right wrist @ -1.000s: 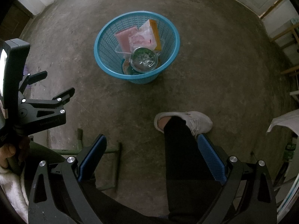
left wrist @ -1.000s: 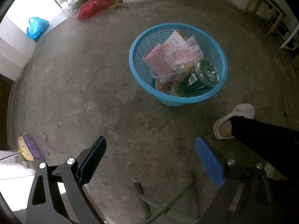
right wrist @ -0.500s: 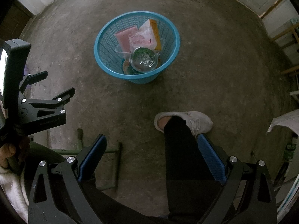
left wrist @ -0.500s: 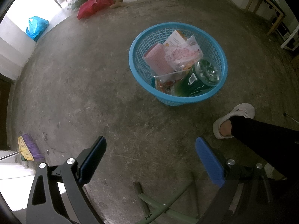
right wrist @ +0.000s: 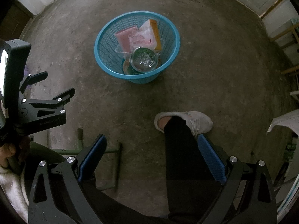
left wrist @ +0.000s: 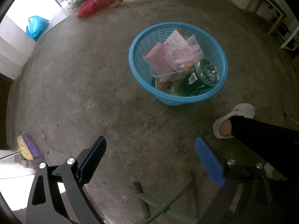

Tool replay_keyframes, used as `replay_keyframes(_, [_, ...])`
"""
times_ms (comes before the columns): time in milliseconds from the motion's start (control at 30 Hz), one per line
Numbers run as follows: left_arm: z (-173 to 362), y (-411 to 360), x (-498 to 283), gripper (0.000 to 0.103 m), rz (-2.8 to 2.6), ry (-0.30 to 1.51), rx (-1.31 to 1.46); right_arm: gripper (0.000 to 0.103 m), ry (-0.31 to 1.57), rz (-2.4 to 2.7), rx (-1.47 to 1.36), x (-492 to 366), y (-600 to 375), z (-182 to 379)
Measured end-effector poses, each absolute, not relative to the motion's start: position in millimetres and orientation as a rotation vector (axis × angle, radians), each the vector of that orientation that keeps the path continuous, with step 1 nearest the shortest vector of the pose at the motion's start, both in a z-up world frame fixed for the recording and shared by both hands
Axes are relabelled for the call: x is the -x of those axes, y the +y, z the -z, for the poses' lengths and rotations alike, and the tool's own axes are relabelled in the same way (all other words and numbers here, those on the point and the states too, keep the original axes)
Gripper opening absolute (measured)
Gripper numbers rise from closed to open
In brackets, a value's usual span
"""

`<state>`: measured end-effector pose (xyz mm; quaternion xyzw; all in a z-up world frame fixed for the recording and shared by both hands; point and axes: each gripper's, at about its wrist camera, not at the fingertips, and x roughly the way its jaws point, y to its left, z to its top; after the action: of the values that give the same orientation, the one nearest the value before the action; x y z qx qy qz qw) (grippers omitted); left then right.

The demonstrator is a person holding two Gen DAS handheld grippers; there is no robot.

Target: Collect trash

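Nearest, the left gripper [left wrist: 150, 160] and right gripper [right wrist: 150, 158] both hang spread wide and empty above the concrete floor [left wrist: 93, 85]. A white shoe [right wrist: 194, 123] stands just beyond. Farther out sits the blue basket [left wrist: 138, 69], holding a green bottle [left wrist: 194, 82] with a small white label too blurred to read, a pink packet [left wrist: 158, 60] and clear wrappers [left wrist: 182, 53].
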<state>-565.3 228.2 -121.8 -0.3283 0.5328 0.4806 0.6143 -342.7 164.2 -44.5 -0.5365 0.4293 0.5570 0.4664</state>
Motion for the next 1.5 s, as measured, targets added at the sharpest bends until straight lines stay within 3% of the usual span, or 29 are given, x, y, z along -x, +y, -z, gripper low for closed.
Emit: replay_keyframes(1500, [124.9, 232.3, 569.7, 0.094, -1.095, 1.236, 0.783, 0.094, 1.055, -1.365, 1.319, 342.8, 162.9, 44.5])
